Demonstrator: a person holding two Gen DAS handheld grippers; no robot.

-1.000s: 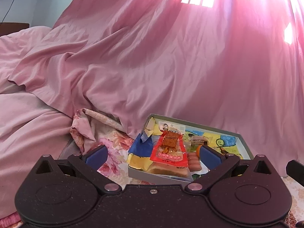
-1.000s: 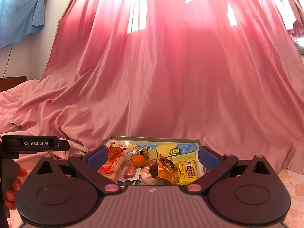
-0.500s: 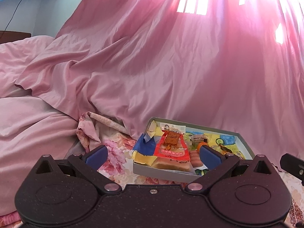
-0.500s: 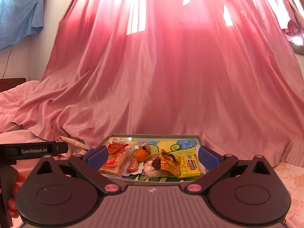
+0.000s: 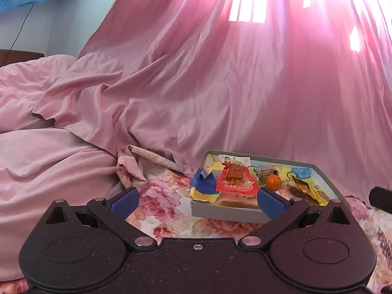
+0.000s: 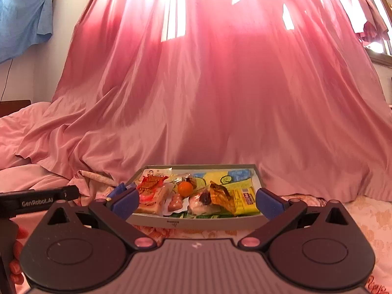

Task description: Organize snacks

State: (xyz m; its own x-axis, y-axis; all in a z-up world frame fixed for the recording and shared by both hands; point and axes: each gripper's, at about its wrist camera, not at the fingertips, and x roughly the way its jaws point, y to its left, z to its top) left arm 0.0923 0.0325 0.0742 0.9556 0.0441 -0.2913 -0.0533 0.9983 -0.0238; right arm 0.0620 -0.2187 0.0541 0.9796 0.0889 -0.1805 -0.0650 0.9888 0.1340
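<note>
A shallow grey cardboard tray (image 6: 196, 220) is seen low in the centre of the right wrist view, resting on a floral bedsheet (image 5: 159, 198), with a pink curtain (image 6: 220, 85) filling the frame above it. The snacks are gathered inside it: a red-printed clear packet over a pale cake slice (image 6: 150, 193) at the left, a small orange fruit (image 6: 185, 188) in the middle, a pink sausage-shaped snack (image 6: 177, 203) just below it, a crinkled amber wrapper (image 6: 220, 196) and a yellow bar packet (image 6: 246, 199) at the right.

The right gripper (image 6: 196, 199) is held short of the tray's near wall with its blue-padded jaws spread wide and nothing between them. The left gripper (image 5: 197, 199) is likewise spread and empty; in its view the tray sits at lower right, behind the right-hand pad.

The sorting looks largely done, though the packets overlap loosely. If one more item is to be straightened, it is best approached from above and over the near wall, so the light tray is not pushed across the soft sheet. The round fruit is likely to roll, and the wrappers to slip, so a piece should be closed on squarely at its middle. The tray can be steadied by the left gripper at its near left corner.
</note>
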